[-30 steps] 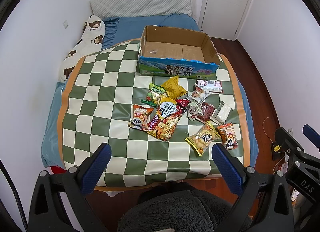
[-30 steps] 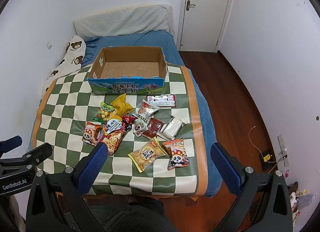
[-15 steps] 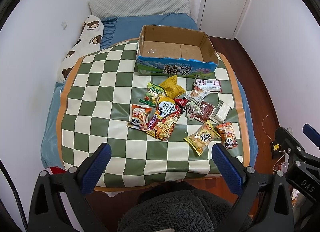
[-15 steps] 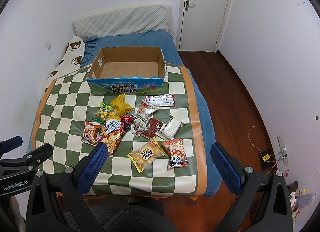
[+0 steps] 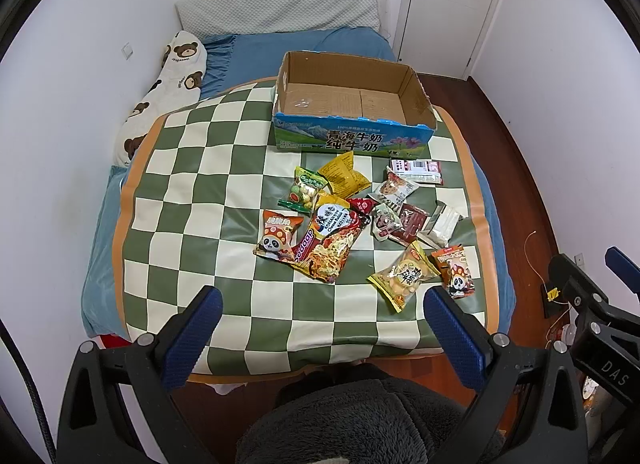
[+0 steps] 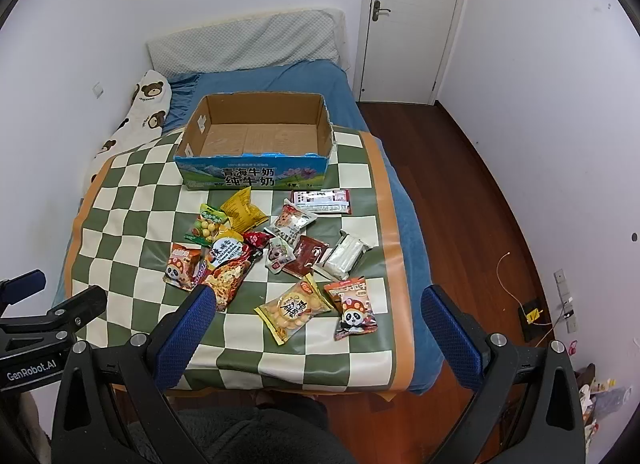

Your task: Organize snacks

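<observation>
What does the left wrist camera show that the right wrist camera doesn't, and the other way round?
Only the left wrist view shows the open left gripper head-on, with the right gripper's body at its right edge. Only the right wrist view shows the open right gripper head-on, the left gripper's body at its left edge, and the wall socket low on the right wall. Both share the empty cardboard box, the snack packets on the checkered mat, and the closed door.

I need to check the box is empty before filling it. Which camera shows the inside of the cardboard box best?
The right wrist view: it faces the cardboard box nearly head-on, showing the whole bare floor. The left wrist view shows the same box at an angle; its floor also looks bare.
</observation>
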Available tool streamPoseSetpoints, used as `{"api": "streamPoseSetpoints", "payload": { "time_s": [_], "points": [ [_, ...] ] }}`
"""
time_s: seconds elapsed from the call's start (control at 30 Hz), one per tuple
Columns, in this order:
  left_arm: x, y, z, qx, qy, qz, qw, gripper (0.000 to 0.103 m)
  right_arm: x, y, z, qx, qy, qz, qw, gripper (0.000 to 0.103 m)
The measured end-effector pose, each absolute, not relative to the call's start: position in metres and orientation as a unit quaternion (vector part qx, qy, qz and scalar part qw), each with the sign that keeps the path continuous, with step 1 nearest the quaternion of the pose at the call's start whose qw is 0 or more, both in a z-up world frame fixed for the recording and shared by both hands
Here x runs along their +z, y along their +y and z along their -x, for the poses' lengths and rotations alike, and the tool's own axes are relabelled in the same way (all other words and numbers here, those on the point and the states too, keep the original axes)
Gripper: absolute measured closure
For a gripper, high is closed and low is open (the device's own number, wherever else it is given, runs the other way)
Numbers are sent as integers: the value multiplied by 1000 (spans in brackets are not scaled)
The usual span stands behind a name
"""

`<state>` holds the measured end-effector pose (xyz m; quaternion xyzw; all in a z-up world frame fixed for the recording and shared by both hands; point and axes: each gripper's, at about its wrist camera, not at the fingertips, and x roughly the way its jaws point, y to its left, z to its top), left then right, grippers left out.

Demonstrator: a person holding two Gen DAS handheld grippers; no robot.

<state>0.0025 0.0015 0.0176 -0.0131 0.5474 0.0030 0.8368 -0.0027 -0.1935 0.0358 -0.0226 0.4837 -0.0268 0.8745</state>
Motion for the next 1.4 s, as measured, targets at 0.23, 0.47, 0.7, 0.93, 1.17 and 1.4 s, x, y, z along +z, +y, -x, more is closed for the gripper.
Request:
{"api": "streamPoseSetpoints", "payload": {
  "time_s": [0.23,0.47,0.7,0.93,1.17,1.4],
  "points": [
    [18,0,-4,3,547,11,837,0,36,-194,4,-26,484,22,874,0],
    [14,1,-6,6,547,11,837,0,30,-194,1,-27,490,17,871,0],
    [-44,4,-46,30,547,-43,836,0,-33,-209,-32,-29,536,-23,843,0],
    [-148,11,-111,16,608,-97,788,0,-152,-235,-82,-52,624,-90,775,0],
    [-234,-12,-166,-28,666,-160,728,0,-270,-242,-118,-61,696,-207,685,1],
    [-291,-44,-193,-97,695,-206,682,0,-336,-226,-137,-84,728,-242,636,8]
  ]
}}
